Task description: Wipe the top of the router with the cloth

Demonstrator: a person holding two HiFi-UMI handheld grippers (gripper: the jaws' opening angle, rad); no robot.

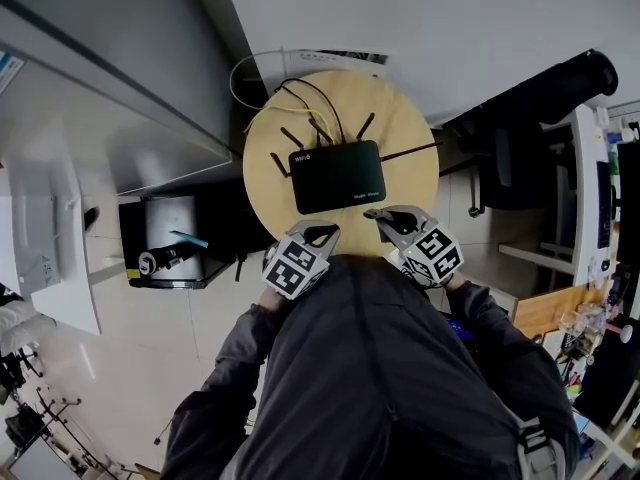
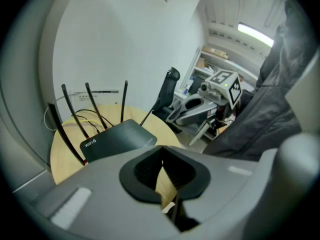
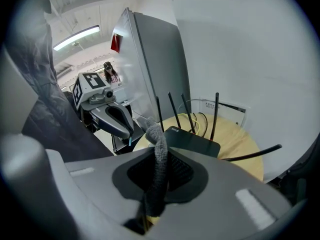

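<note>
A black router (image 1: 338, 176) with several thin antennas lies flat in the middle of a round wooden table (image 1: 270, 158). Both grippers hover at the table's near edge, just short of the router. My right gripper (image 1: 385, 215) is shut on a grey cloth (image 3: 157, 149), which sticks up as a twisted strip between its jaws. My left gripper (image 1: 318, 230) is shut with nothing in it, its tips meeting in the left gripper view (image 2: 161, 156). That view has the router (image 2: 120, 138) ahead and the right gripper (image 2: 190, 109) beyond it. The right gripper view shows the router (image 3: 192, 140) and the left gripper (image 3: 117, 119).
Yellow and black cables (image 1: 262, 96) run from the router's back to the wall. A tall grey cabinet (image 1: 120, 88) stands left of the table with a low shelf (image 1: 170, 253) beside it. A black office chair (image 1: 530, 118) stands at the right.
</note>
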